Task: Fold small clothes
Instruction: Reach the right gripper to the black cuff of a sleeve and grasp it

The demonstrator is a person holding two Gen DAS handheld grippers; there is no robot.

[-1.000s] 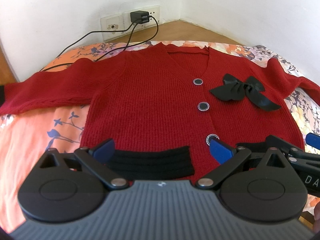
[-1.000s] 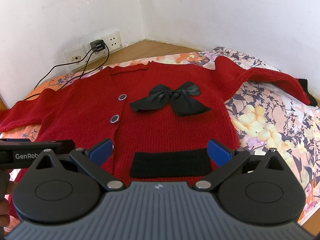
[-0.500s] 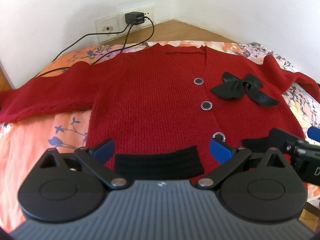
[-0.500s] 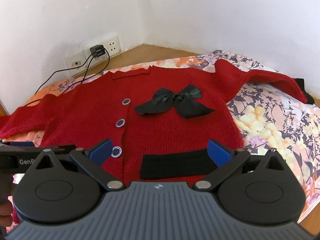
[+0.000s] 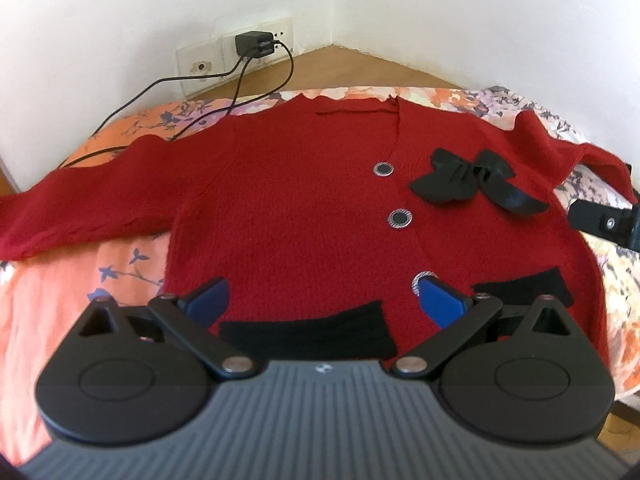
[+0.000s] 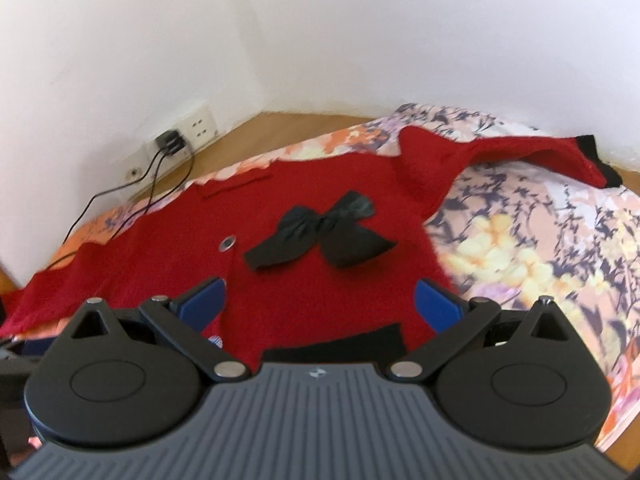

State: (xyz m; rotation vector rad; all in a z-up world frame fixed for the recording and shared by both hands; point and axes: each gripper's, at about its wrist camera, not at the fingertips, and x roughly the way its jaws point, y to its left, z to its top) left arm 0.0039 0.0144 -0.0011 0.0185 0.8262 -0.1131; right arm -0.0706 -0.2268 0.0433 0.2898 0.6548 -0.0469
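The red cardigan lies flat on the bed, unfolded. Both grippers' jaws stand open, empty. Soft, limp knit (likely to sag): best taken at a sleeve or the hem.

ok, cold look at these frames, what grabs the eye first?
The red cardigan spread flat, front up, across the floral bedspread, both sleeves out to the sides. Next the black bow on its chest, beside the button row. Both grippers, left and right, sit open near the hem, holding nothing.
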